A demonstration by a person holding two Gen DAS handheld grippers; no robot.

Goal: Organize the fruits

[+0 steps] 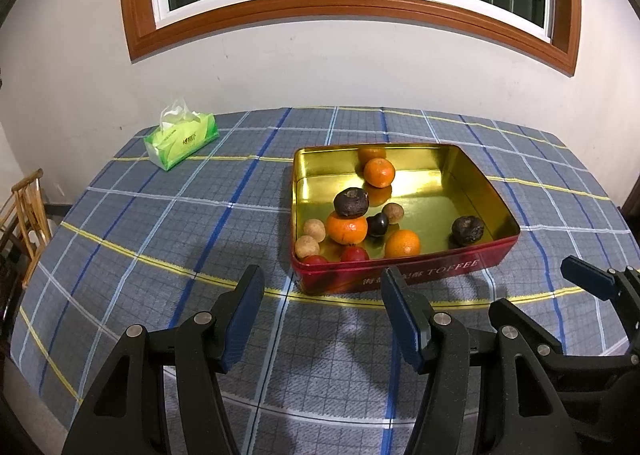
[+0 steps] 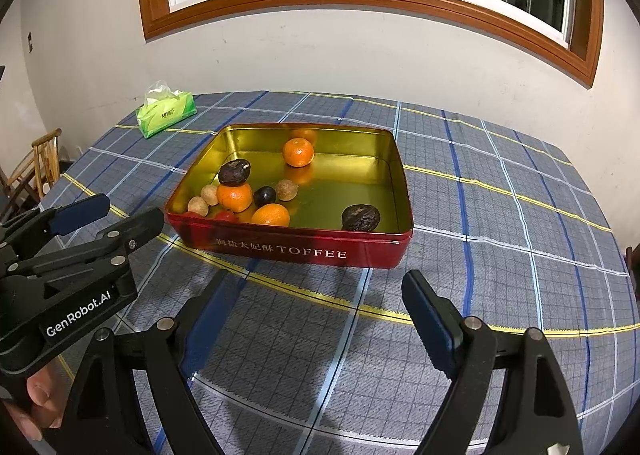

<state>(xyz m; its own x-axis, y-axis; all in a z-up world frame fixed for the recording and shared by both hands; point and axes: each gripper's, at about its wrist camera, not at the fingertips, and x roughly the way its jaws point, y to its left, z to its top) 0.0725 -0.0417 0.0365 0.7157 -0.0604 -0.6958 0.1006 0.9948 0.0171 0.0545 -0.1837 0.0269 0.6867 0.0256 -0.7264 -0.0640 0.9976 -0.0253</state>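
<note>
Tin (image 2: 304, 251): red, near the worktop (image 2: 500, 215) middle, holding oranges and perhaps passion fruit.
Left gripper (image 1: 322, 295): parted, empty.
Right gripper (image 2: 316, 295): parted, empty.

The toffee tin's (image 1: 400, 275) near wall is hiding the lower halves of two red fruits (image 1: 354, 253), too little showing to name them. The left finger (image 1: 394, 295) is covering part of its lettering. A wooden chair (image 1: 24, 211) is running off the frame's edge.
</note>
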